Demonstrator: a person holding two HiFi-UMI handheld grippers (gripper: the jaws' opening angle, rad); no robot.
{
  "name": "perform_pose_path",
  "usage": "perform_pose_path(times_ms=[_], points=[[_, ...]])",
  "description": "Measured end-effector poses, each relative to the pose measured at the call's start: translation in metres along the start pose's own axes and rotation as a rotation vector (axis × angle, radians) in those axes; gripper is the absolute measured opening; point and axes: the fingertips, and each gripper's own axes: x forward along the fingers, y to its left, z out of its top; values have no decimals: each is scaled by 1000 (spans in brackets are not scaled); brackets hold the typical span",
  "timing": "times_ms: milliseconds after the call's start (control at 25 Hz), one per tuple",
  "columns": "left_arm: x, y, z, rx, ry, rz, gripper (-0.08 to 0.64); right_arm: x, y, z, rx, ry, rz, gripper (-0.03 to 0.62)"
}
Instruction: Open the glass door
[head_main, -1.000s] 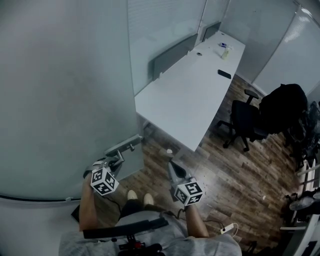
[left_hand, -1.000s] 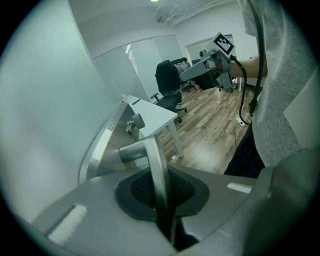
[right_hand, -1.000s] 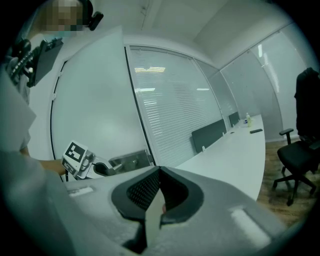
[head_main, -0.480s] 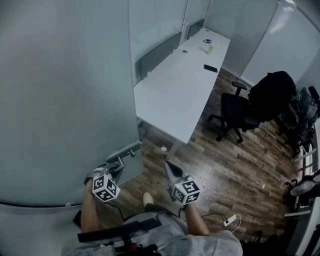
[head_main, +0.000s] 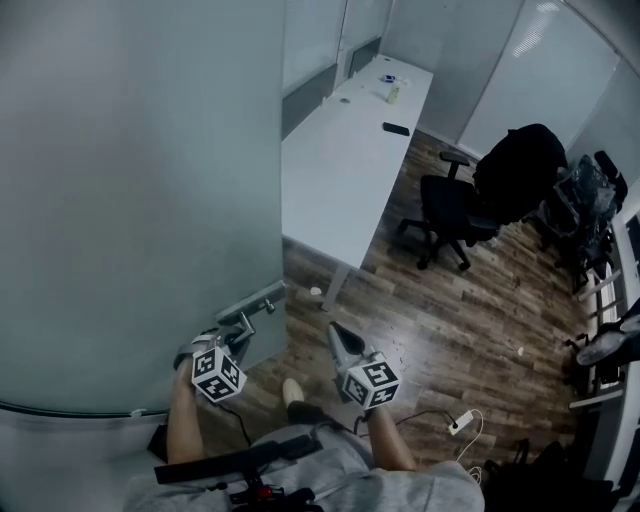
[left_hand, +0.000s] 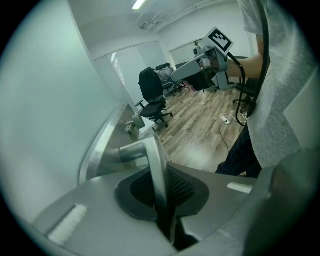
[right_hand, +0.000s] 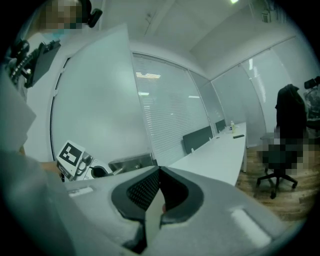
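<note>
The frosted glass door (head_main: 130, 200) fills the left of the head view, standing partly swung open. Its metal lever handle (head_main: 252, 303) sits on a plate at the door's edge. My left gripper (head_main: 238, 326) is shut on that lever; in the left gripper view the handle (left_hand: 150, 160) runs down between the pads of the gripper (left_hand: 161, 197). My right gripper (head_main: 336, 334) hovers to the right of the door edge, over the floor, touching nothing. Its jaws (right_hand: 159, 187) are shut with nothing between them.
A long white desk (head_main: 340, 170) runs away beyond the door edge, with a dark phone (head_main: 396, 128) on it. A black office chair (head_main: 450, 215) with a dark coat (head_main: 520, 165) stands to its right. A power strip (head_main: 460, 425) lies on the wooden floor (head_main: 450, 320).
The door has swung further and its edge has shifted right in the head view. Both grippers moved along with it, the left one still on the handle. The desk and chair slid leftward in view.
</note>
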Motion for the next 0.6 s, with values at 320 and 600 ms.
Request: perform_pose_path(times_ms=[320, 600], points=[[-5, -32, 11, 36, -14, -20, 18, -45, 0, -6, 5, -35, -54, 2], [-14, -55, 18, 75, -23, -13, 18, -82, 4, -12, 10, -51, -88, 2]])
